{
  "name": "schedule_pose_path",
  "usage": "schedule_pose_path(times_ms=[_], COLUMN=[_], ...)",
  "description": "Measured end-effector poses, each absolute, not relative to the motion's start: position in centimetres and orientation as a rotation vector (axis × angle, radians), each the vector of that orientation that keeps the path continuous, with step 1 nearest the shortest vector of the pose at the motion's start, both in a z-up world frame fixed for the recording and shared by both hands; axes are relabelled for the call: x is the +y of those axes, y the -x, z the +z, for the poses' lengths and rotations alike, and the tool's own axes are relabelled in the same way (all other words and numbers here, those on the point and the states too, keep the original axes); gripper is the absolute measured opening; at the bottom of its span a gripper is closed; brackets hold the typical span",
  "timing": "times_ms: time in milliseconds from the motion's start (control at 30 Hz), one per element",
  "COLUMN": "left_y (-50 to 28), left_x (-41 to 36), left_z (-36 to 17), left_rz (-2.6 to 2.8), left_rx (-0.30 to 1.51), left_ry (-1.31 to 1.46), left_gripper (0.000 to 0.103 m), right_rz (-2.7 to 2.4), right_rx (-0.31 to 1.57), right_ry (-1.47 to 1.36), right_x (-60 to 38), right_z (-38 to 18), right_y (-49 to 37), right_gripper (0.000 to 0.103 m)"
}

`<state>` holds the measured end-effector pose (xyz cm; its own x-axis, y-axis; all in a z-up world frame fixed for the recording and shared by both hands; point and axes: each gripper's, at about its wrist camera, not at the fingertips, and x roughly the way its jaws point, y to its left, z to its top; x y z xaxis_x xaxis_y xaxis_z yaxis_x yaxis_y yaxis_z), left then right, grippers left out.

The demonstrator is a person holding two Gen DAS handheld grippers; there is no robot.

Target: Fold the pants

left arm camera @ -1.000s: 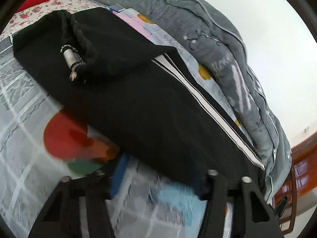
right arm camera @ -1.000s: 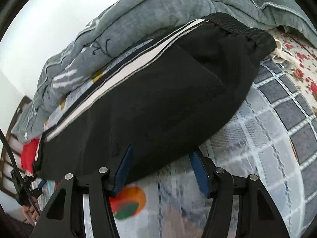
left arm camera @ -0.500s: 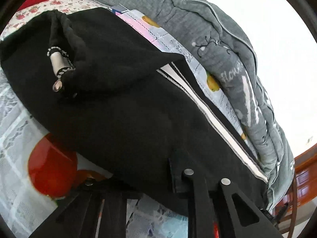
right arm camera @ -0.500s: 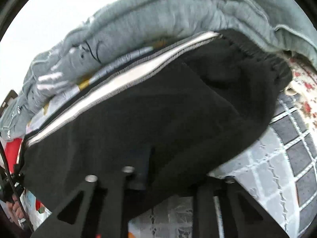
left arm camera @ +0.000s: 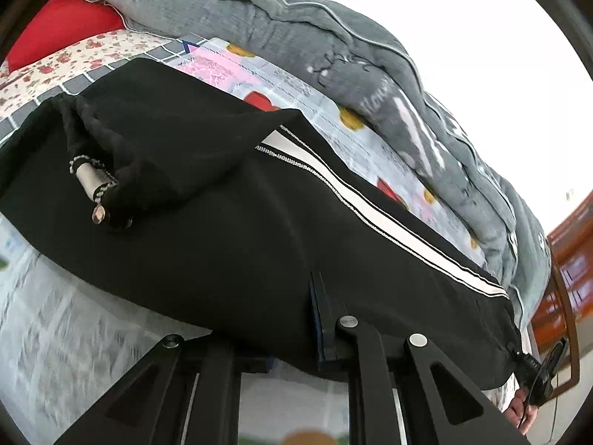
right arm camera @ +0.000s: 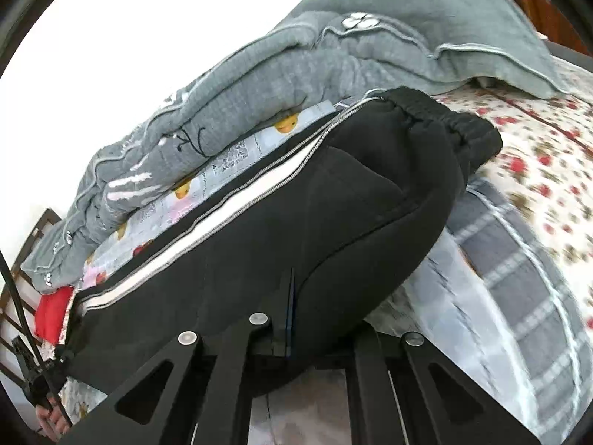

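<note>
Left wrist view shows both grippers, left gripper (left arm camera: 296, 348) and right gripper (right arm camera: 318, 341), clamped on black pants (left arm camera: 229, 230) across a patterned bedsheet (left arm camera: 55, 333), grey quilt (left arm camera: 296, 33) upper frame, white wall (left arm camera: 463, 44) behind.

The bed (left arm camera: 66, 319) wears a pale sheet printed with a grey-and-white check and bright fruit shapes, red and orange; along one end the print gives way to a cream strip scattered with small red flowers (right arm camera: 537, 170). Black fleece track pants with a white side stripe edged in silver (left arm camera: 229, 230) lie lengthwise across the sheet, the elastic waistband (right arm camera: 456, 126) towards the flowered end and a drawstring with a metal tip (left arm camera: 90, 181) resting on the cloth. Behind the pants a thick grey quilt with white piping and small embroidered flowers (left arm camera: 296, 33) is bunched along the far side. A red cushion or cloth (left arm camera: 63, 26) sits at the flowered end.
</note>
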<state>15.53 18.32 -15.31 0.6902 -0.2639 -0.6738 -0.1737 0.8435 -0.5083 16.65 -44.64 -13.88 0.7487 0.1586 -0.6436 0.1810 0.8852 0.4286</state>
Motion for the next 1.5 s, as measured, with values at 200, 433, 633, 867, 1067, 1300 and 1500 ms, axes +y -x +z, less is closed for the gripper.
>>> schedule_pose_path(times_ms=[200,433,633,867,1067,1300,1500], left_y=[-11.6,-7.4,-5.0,0.6,1.8,-2.1,-4.8], left_x=[16.6,14.9,14.7,14.6,15.8,18.4,20.1], left_z=[-15.1,-15.4,-16.2,-15.2,-13.4,-12.9,-13.9], left_rz=[-0.091,-0.104,-0.080,-0.115,-0.107,0.013,0.091], left_rx=[0.822,0.823,0.846,0.762,0.685,0.692,0.701], left_ry=[0.540,0.511,0.481,0.381,0.383,0.349,0.285], left_gripper=[0.015,0.015,0.026,0.055,0.057,0.057,0.052], right_rz=[-0.033,-0.063,-0.135,-0.161,-0.075,-0.042,-0.041], right_rx=[0.714,0.727,0.815,0.778,0.673,0.685,0.814], right_ry=[-0.459,-0.474,-0.369,-0.195,-0.204,-0.150,-0.181], right_x=[-45.7,-47.7,-47.0,-44.4,-40.5,-36.3,-36.2], right_z=[-12.8,-13.3,-15.0,-12.6,-10.2,-11.2,-14.4], right_y=[-11.2,-6.4,-4.1,1.0,1.0,-4.1,-7.2], right_gripper=[0.006,0.006,0.026,0.044,0.055,0.055,0.055])
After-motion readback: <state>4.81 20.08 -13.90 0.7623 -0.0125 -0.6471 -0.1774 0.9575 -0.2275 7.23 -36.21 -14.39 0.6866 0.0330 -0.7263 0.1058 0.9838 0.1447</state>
